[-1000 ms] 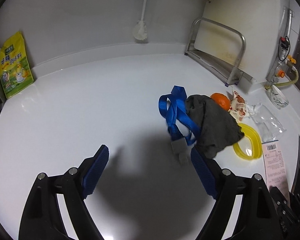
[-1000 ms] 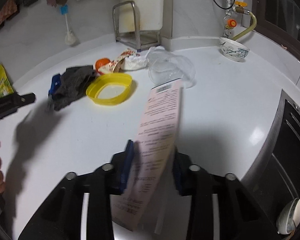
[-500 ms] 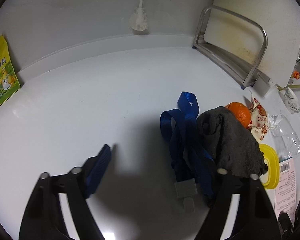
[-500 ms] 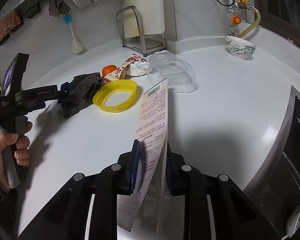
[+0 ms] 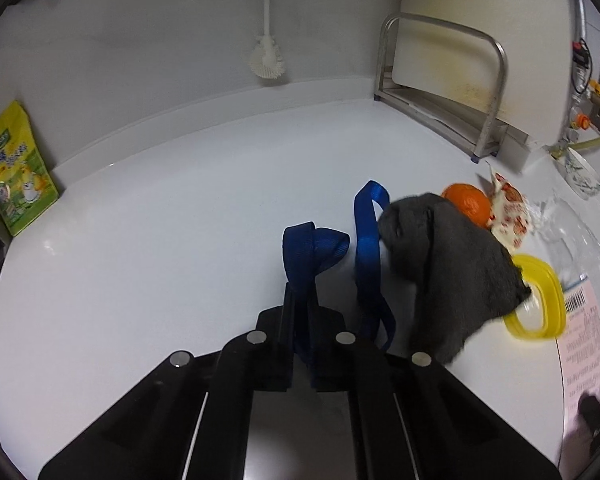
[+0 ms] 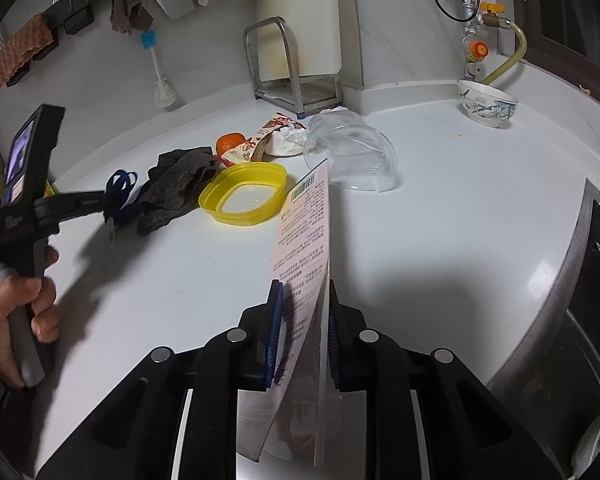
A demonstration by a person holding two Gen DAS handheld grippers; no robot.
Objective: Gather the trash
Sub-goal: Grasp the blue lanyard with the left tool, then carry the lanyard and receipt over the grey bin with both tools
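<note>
My left gripper (image 5: 300, 308) is shut on a loop of the blue strap (image 5: 314, 246), which trails right under a grey cloth (image 5: 452, 264). Behind the cloth lie an orange (image 5: 466, 200), a printed snack wrapper (image 5: 508, 216) and a yellow plastic lid (image 5: 540, 304). In the right wrist view a hand holds the left gripper (image 6: 108, 208) at the strap (image 6: 120, 184). The jaws of my right gripper (image 6: 302, 320) are closing with a pink printed paper sheet (image 6: 304, 232) held upright between them, off the counter. A clear plastic dome (image 6: 352, 156) lies beyond it.
A steel rack with a white cutting board (image 5: 444, 80) stands at the back wall, a bottle brush (image 5: 266, 60) hangs beside it, and a yellow pouch (image 5: 16, 172) leans at far left. A patterned bowl (image 6: 486, 102) sits under the gas valve. A steel edge (image 6: 560, 300) borders the counter's right side.
The left gripper moved right to the blue strap and went from wide open to shut on it. The right gripper narrowed on the paper, which now stands more upright.
</note>
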